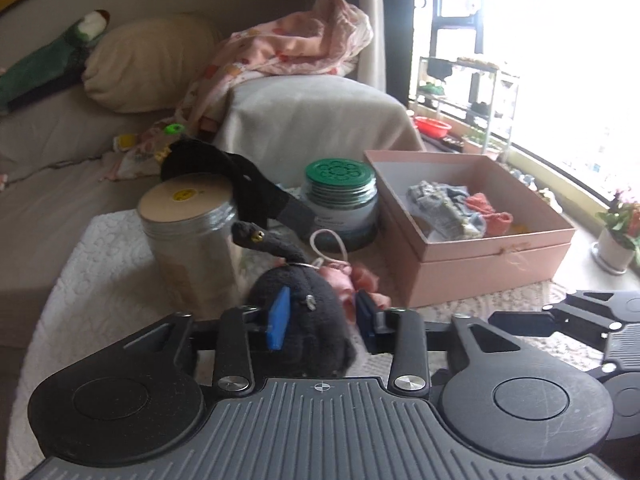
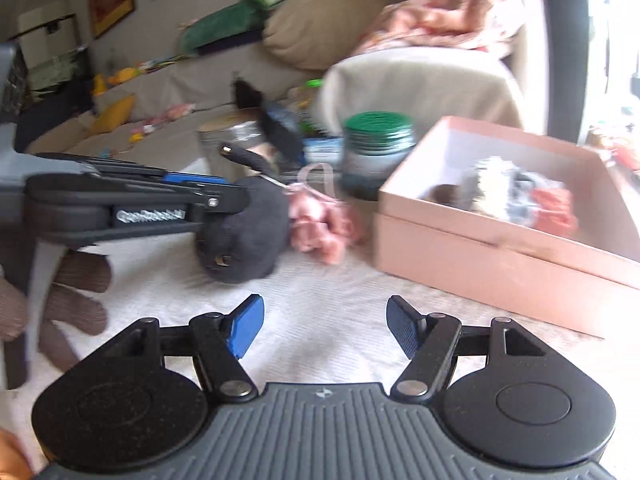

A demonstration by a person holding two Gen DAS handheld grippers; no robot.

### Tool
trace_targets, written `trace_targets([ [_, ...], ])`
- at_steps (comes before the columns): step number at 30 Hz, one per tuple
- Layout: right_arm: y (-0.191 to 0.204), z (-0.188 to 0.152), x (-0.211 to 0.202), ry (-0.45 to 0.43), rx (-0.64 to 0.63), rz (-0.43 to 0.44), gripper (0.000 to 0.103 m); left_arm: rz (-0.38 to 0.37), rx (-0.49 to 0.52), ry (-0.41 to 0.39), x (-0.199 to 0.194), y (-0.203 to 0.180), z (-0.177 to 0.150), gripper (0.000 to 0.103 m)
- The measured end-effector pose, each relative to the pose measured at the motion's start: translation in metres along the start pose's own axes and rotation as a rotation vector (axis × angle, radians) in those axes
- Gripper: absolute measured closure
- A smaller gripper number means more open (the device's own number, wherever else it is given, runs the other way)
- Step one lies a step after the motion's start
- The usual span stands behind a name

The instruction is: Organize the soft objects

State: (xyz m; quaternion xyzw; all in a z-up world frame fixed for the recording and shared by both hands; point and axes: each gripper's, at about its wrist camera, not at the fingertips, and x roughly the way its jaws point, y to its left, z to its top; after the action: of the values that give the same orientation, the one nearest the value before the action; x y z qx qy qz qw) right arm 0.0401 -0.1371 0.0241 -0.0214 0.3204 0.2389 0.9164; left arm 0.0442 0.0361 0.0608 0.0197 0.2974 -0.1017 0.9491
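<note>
My left gripper (image 1: 322, 318) is shut on a dark grey plush toy (image 1: 308, 316), its blue pads pressing both sides. The toy has a key ring, a cord loop and a pink plush bit (image 1: 356, 280) attached. In the right wrist view the left gripper (image 2: 224, 196) holds the grey plush (image 2: 248, 236) just above the white cloth, with the pink bit (image 2: 320, 224) trailing. My right gripper (image 2: 324, 326) is open and empty, low over the cloth. The pink box (image 1: 480, 256) holds several soft items (image 1: 460, 208); it also shows in the right wrist view (image 2: 500, 256).
A metal tin (image 1: 188, 236) with a black cloth (image 1: 236, 180) draped on it and a green-lidded jar (image 1: 340, 204) stand behind the plush. A sofa with a beige pillow (image 1: 148, 60) and pink blanket (image 1: 296, 48) lies beyond. A potted plant (image 1: 618, 236) is at right.
</note>
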Motion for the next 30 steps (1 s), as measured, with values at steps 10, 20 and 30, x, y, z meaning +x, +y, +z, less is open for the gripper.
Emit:
trace_targets([
  [10, -0.005, -0.022, 0.000, 0.009, 0.033, -0.146, 0.033, 0.141, -0.053, 0.010, 0.011, 0.026, -0.012, 0.036],
  [20, 0.000, -0.023, 0.007, 0.055, 0.008, -0.146, 0.029, -0.037, -0.265, 0.062, 0.026, 0.058, -0.020, 0.030],
  [30, 0.064, 0.015, 0.024, -0.055, -0.335, -0.171, 0.037, -0.024, -0.275, -0.052, -0.044, 0.088, -0.033, 0.031],
])
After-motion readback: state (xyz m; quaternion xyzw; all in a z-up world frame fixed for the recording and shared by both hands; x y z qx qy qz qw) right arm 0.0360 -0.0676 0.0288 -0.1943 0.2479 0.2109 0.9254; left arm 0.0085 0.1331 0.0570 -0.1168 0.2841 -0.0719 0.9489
